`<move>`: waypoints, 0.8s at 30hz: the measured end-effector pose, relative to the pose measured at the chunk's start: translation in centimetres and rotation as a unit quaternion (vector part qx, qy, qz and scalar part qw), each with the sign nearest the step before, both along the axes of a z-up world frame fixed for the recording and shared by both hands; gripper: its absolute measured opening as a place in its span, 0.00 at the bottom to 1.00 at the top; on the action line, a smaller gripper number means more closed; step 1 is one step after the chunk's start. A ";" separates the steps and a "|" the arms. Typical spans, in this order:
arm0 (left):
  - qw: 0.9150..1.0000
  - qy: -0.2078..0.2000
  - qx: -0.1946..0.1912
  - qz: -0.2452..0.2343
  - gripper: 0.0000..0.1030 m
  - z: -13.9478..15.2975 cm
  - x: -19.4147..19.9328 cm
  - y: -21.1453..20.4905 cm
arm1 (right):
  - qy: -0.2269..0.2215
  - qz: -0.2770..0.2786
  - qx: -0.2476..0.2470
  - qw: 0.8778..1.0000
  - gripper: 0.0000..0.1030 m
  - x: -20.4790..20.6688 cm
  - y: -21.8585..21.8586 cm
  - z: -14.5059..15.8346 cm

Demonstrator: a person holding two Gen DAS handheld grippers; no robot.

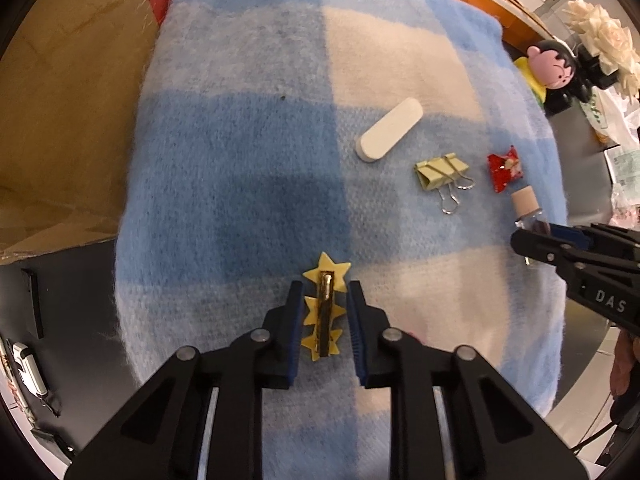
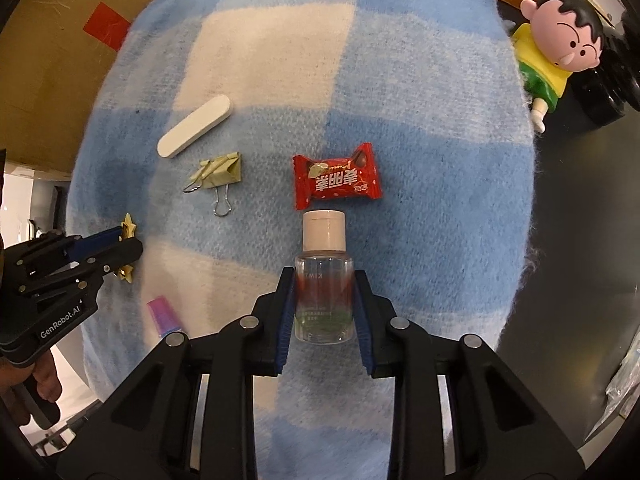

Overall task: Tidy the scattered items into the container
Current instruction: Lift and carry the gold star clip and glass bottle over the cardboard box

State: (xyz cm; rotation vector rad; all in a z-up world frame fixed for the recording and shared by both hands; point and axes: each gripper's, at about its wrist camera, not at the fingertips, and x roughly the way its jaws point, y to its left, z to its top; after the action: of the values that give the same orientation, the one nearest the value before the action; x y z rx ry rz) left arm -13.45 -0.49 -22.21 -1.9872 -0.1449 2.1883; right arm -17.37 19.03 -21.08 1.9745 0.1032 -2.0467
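A yellow star hair clip [image 1: 325,267] lies on the blue and cream checked blanket [image 1: 240,140]. My left gripper [image 1: 325,286] points down over it, its blue pads pressed against the star points on both sides. In the right wrist view, a small clear bottle [image 2: 324,236] with a beige cap lies on the blanket, and my right gripper [image 2: 325,272] is shut on its body. A white oblong block [image 2: 196,126], a pale green binder clip [image 2: 222,170] and a red candy [image 2: 336,178] lie loose beyond. A small purple item [image 2: 162,314] sits near the left gripper [image 2: 128,248].
An open cardboard box [image 1: 60,120] stands at the blanket's left edge. A cartoon figure toy [image 2: 560,52] and cream paper flowers [image 1: 600,36] stand off the blanket at the far right. Dark tabletop borders the blanket on both sides.
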 end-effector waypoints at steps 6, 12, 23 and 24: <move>1.000 0.011 0.004 -0.003 0.20 1.5 0.5 0.1 | 0.009 -0.006 -0.003 1.000 0.27 0.5 0.0 1.6; 1.000 0.027 0.009 -0.001 0.20 3.6 0.9 -0.1 | 0.021 -0.009 -0.005 1.000 0.27 1.1 -0.2 3.5; 0.998 0.054 0.017 0.007 0.20 7.1 1.8 0.5 | 0.035 -0.019 -0.024 0.999 0.27 2.7 0.3 6.1; 0.998 0.057 0.018 0.009 0.20 7.5 2.0 0.4 | 0.036 -0.020 -0.026 0.999 0.27 3.0 0.3 6.6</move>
State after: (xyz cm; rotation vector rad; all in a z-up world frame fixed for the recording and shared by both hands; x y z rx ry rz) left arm -11.49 -0.08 -14.73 -1.8448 -0.1860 2.2859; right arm -14.34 19.33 -14.47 1.8865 0.0245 -2.1241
